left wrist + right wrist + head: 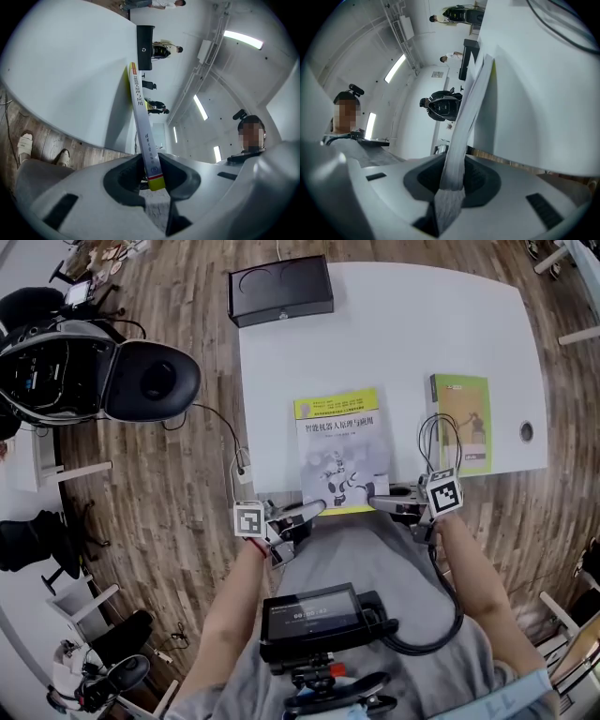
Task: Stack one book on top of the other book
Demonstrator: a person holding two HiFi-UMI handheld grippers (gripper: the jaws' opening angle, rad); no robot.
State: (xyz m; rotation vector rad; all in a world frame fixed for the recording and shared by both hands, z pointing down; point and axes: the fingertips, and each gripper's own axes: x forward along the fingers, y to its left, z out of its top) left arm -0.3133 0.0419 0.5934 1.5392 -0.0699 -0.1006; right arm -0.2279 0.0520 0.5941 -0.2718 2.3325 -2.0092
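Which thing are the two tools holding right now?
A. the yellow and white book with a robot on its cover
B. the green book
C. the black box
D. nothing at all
A: the left tool and the right tool each pinch a near corner of the yellow and white book, while the green book lies untouched on the table to its right.

yellow book cover reads "智能机器人原理与应用".

Right gripper clamps the book by its edge; white table alongside.
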